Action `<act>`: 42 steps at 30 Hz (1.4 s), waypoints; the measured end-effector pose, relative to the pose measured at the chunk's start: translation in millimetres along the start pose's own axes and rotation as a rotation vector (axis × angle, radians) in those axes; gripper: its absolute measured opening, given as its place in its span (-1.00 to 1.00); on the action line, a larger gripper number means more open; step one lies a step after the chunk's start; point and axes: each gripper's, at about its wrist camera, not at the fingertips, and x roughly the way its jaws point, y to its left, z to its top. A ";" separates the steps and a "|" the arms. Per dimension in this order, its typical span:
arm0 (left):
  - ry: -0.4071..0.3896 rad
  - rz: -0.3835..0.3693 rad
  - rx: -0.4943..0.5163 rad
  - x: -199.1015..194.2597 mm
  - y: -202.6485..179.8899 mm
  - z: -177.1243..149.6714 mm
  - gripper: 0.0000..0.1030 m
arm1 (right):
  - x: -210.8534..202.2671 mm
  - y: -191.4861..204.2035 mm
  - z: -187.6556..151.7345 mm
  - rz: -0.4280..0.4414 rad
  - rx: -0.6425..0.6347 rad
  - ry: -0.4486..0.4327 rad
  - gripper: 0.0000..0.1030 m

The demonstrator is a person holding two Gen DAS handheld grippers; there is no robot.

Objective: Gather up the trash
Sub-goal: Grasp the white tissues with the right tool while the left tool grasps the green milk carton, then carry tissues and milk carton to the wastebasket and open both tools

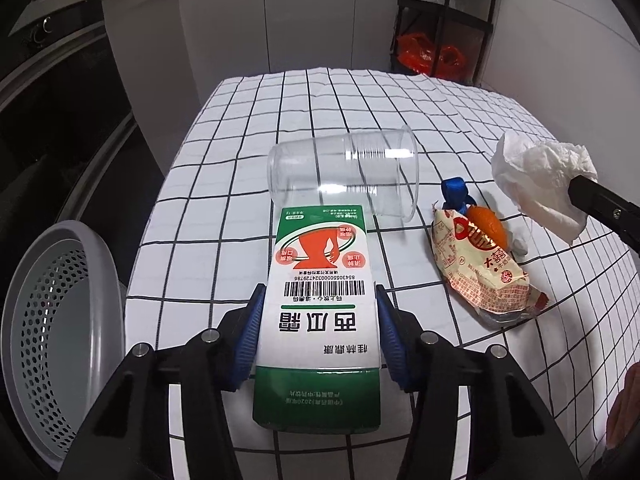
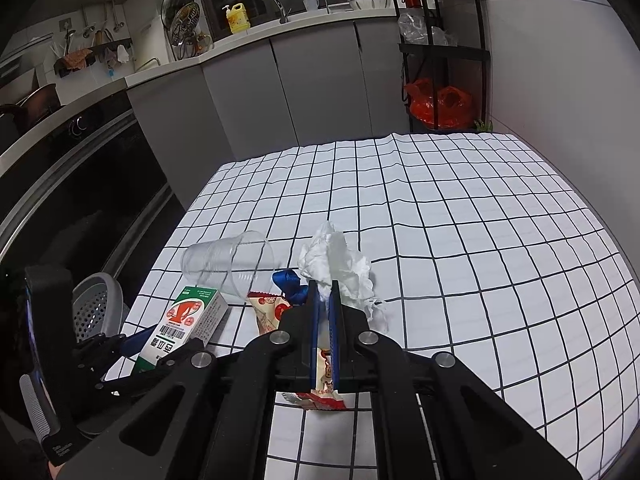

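Gripping a box point(image 1: 320, 316), left gripper point(image 1: 318, 332) holds it above tabletop point(image 1: 224, 168) beside bin point(image 1: 60, 320). Right gripper point(image 2: 325, 300) clamps tissue point(image 2: 336, 268) over wrapper point(image 1: 480, 264); cup point(image 1: 344, 172) lies sideways.

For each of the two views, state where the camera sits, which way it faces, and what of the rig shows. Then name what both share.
Left wrist: sits behind the left gripper, facing across the checked table toward grey cabinets; its jaws clamp the green-and-white box.
Right wrist: sits behind the right gripper, facing the kitchen counter; its jaws pinch the white tissue.
Shared: box, tissue, clear cup, snack wrapper, grey basket.
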 end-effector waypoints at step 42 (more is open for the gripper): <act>-0.170 0.140 -0.154 -103.0 132.8 -24.0 -0.02 | -9.6 148.1 0.6 0.259 -0.104 -0.027 -0.91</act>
